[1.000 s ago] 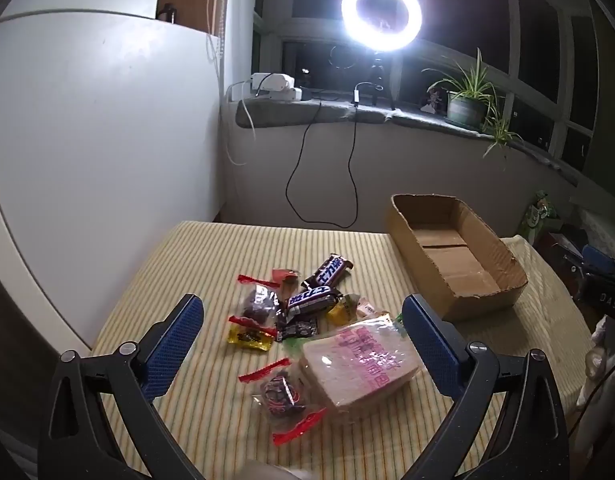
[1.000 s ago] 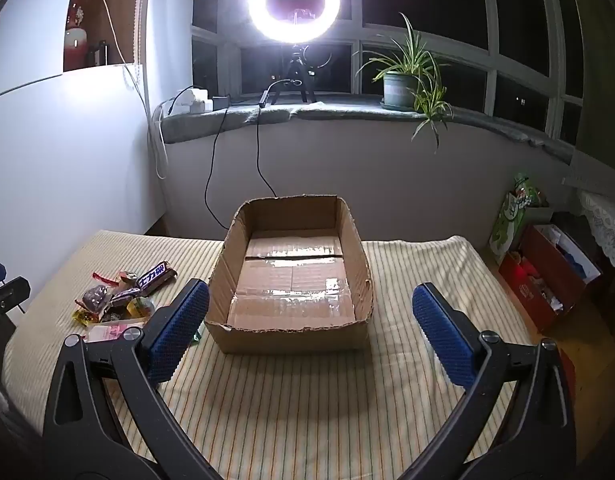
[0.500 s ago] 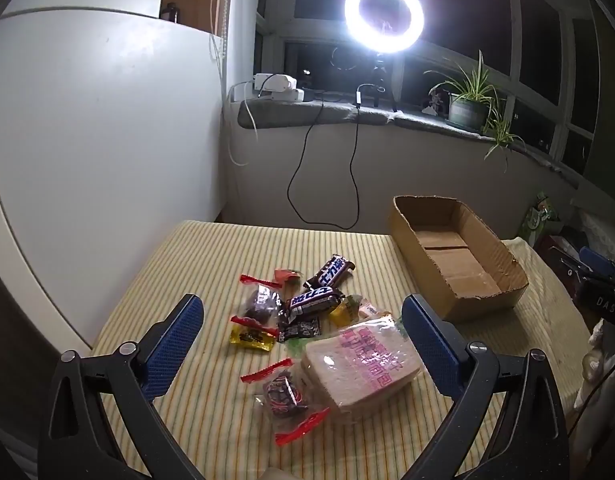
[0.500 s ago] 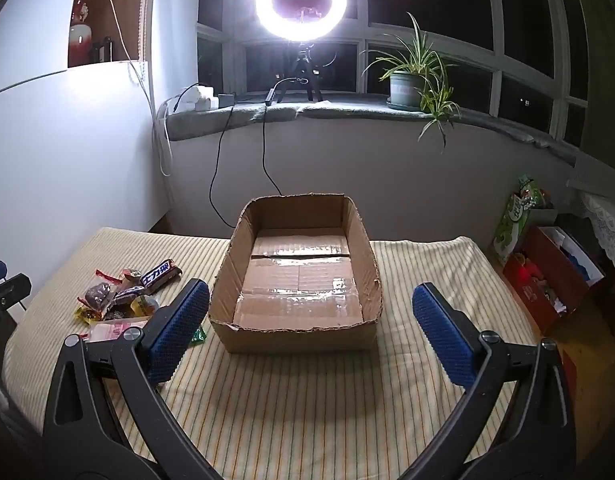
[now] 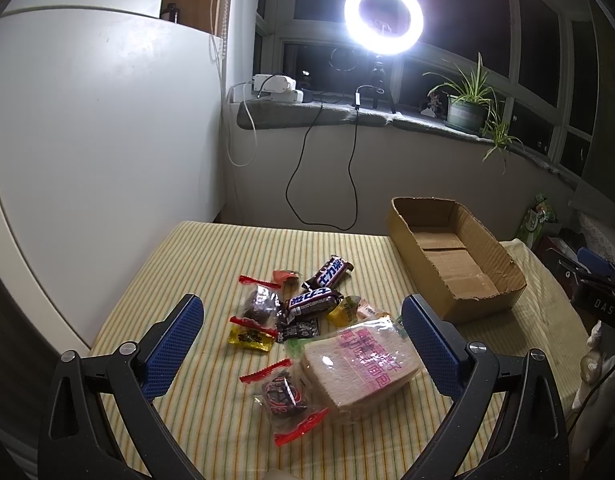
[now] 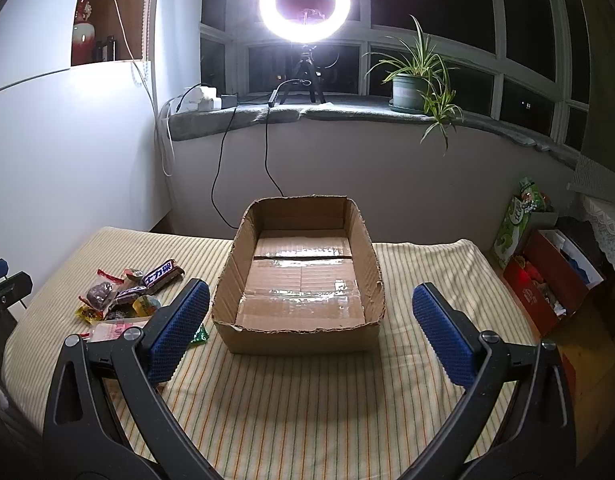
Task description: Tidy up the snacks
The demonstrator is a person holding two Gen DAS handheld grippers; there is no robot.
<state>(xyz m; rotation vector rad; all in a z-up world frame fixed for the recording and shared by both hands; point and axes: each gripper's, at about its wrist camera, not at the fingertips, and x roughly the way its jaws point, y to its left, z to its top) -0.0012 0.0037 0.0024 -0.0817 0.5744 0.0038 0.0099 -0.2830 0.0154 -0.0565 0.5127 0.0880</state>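
A heap of snacks lies on the striped cloth: a bagged sliced bread loaf (image 5: pixel 357 364), two dark chocolate bars (image 5: pixel 328 273) (image 5: pixel 312 302), a yellow candy (image 5: pixel 249 337) and several red-ended wrapped sweets (image 5: pixel 283 394). My left gripper (image 5: pixel 301 334) hovers open above the heap, holding nothing. An empty cardboard box (image 5: pixel 453 256) stands to the right of the snacks. In the right wrist view the box (image 6: pixel 299 280) is straight ahead, the snack heap (image 6: pixel 127 294) at left. My right gripper (image 6: pixel 309 322) is open and empty, just short of the box's near wall.
The table (image 6: pixel 307 408) carries a yellow striped cloth. A white panel (image 5: pixel 87 140) stands on the left. Behind are a sill with a ring light (image 6: pixel 305 0), cables and a potted plant (image 6: pixel 411 80). Bags and a red box (image 6: pixel 547 280) sit on the floor at right.
Both views shifted slightly: the left gripper drew back and up a little from the snacks, and the right gripper edged a bit nearer the box. Nothing was grasped.
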